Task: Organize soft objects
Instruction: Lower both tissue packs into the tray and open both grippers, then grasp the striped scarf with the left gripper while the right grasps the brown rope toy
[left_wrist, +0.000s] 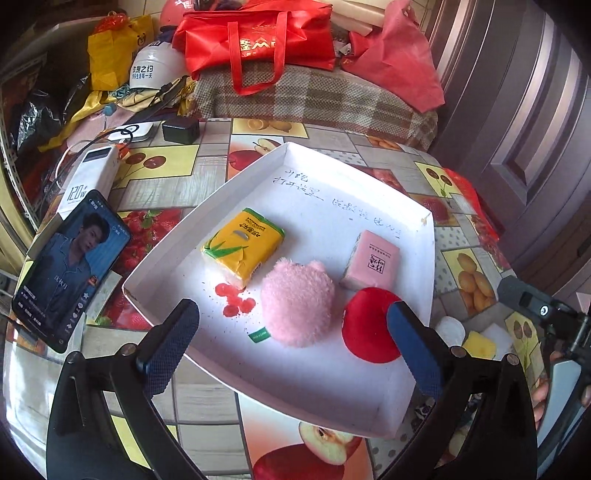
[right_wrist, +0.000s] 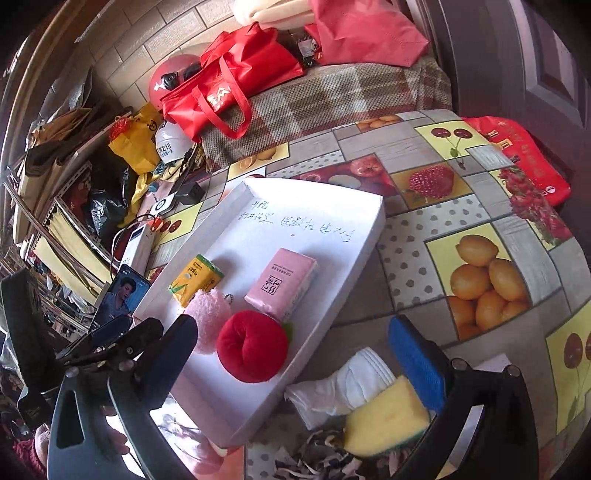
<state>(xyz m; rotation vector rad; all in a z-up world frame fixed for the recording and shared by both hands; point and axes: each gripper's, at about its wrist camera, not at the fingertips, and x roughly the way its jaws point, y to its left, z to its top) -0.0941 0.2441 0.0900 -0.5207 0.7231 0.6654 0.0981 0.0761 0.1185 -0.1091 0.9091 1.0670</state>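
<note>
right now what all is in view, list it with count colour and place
tray: 1, white, middle of table
tissue packs: 2, yellow and pink, in tray
plush toys: 2, pink and red, in tray, near edge
sponge: 1, yellow, on table right of tray
white cloth: 1, beside sponge
phone: 1, black, left of tray
power bank: 1, white, behind phone
red bag: 1, behind table
left gripper: open, over tray
right gripper: open, empty

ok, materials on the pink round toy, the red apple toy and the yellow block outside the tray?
Pink toy: fuzzy long-pile plush, matte, fibres visible at its edge.
Red apple toy: short-pile velvety fabric with a soft sheen and a stitched dimple.
Yellow block: looks like foam sponge, porous and matte, with a darker green layer beneath.
</note>
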